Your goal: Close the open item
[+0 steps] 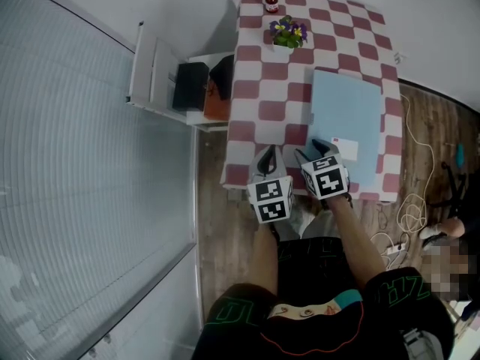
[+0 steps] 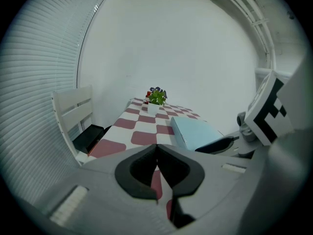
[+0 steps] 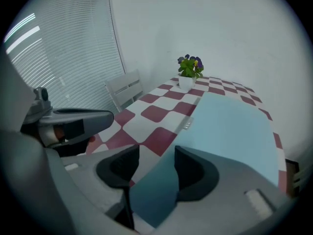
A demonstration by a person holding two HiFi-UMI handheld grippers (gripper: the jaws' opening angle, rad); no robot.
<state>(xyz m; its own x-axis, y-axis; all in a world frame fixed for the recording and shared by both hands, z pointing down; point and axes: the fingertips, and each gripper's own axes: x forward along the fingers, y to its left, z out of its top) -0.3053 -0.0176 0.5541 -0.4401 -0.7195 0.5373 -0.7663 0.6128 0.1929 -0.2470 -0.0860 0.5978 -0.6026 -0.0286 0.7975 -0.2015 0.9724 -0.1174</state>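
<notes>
— Where's the light blue case (image 1: pixel 346 126)?
— Flat and closed on the checkered tabletop (image 1: pixel 259 88), nearer than the flower pot (image 1: pixel 285 37). Right hand-held gripper (image 3: pixel 152 168) gapes over its corner; left hand-held gripper (image 2: pixel 157 155) pinched together, empty

**Hidden, cut off or too small around the blue case**

In the head view, the near edge of the blue case (image 1: pixel 346 115) lies under the right claw (image 1: pixel 315 153) and its marker cube (image 1: pixel 325 177). In the right gripper view, the case's near corner runs between the parted jaws and out of sight under the claw's body, and contact cannot be told. Left of the case, an orange thing (image 1: pixel 217 107) on the white chair (image 1: pixel 154 73) is partly covered by the edge of the desk (image 1: pixel 259 88). Beyond the case, the red bottle (image 1: pixel 271 1) is too small to read.
</notes>
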